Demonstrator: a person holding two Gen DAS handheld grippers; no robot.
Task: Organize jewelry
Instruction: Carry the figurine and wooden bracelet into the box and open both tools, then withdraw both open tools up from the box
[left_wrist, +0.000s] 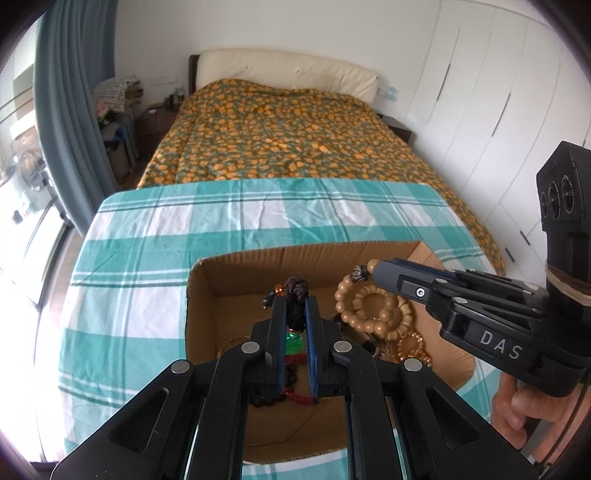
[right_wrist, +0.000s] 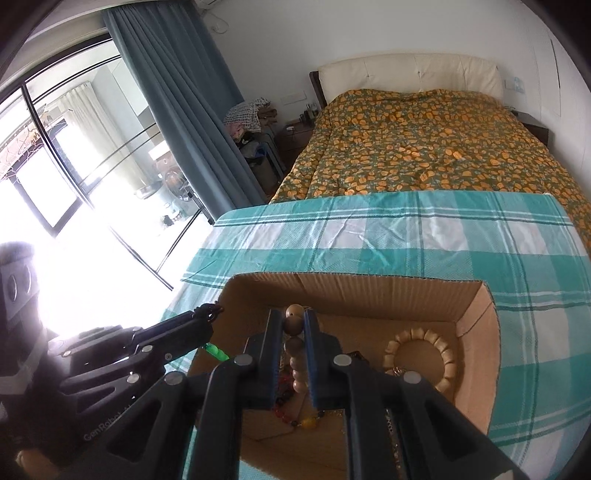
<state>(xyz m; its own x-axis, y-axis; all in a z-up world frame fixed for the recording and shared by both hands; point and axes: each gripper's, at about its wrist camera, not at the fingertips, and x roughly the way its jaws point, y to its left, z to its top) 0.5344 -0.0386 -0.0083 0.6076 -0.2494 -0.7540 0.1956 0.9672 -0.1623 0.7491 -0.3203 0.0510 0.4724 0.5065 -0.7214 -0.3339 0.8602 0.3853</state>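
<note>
My left gripper is pinched on a dark beaded strand, whose knotted top sticks up past the fingertips while a green bead and red beads hang under the pads. My right gripper is clamped on a wooden bead strand; one round bead stands at the tips and the others run back between the fingers. Both hang over an open cardboard box. Beneath and to the right of my left gripper the box floor carries a heap: tan bead bracelets coiled together and gold bracelets just beside them. From the right wrist, a pale bracelet lies to the right of the fingers near the box's right wall, with red and amber beads under them. The right gripper reaches in across the box's right side, in front of the tan bracelets; a hand grips its handle. The box sits on a teal checked cloth. Beyond its far edge lies a bed with an orange-patterned cover, a cream headboard behind it. A blue curtain hangs far left, white wardrobe doors far right.
</note>
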